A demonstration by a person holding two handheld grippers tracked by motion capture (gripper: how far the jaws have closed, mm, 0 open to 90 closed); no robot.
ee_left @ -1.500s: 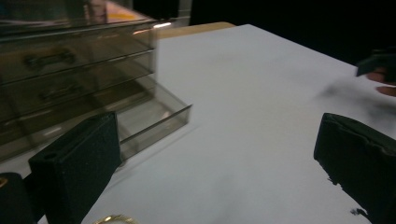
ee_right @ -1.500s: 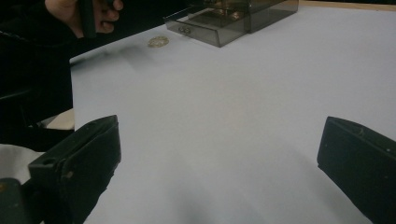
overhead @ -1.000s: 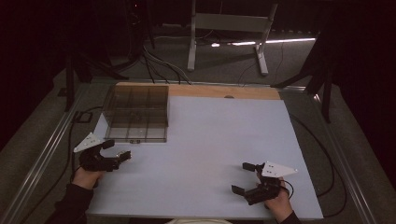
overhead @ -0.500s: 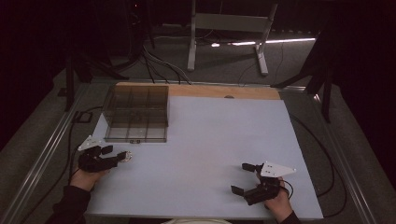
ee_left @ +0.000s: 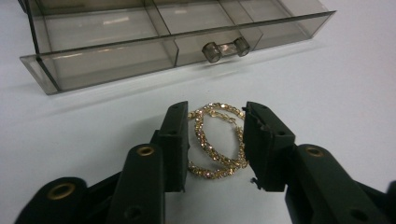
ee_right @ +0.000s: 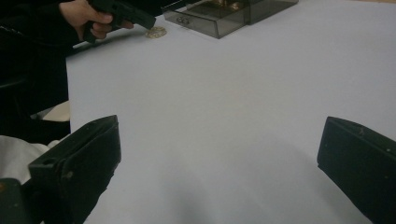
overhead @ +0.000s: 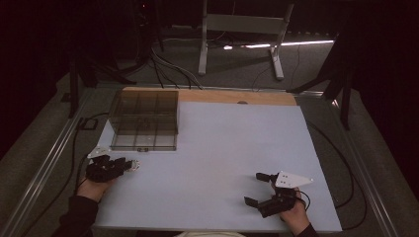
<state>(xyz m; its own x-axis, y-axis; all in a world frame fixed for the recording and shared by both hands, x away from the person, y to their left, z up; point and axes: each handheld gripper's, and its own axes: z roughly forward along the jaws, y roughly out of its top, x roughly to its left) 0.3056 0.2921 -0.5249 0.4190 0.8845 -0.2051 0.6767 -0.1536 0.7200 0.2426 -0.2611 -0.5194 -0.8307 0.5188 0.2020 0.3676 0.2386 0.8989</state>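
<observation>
The left tool has its jaws apart around two gold hoop earrings lying on the counter. I judge the grasp comes next: close gently. The right tool rests wide apart. Beyond stands the divided clear box.

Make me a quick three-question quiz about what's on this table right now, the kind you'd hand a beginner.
1. True or false: the gold hoop earrings lie between the jaws of the left gripper.
2. The right gripper is: A) open with nothing between its jaws, B) shut on an earring, C) inside the box.
3. Fill in: the clear plastic box sits at the table's far ______ corner in the high view.

Key: 1 true; 2 A; 3 left.
</observation>
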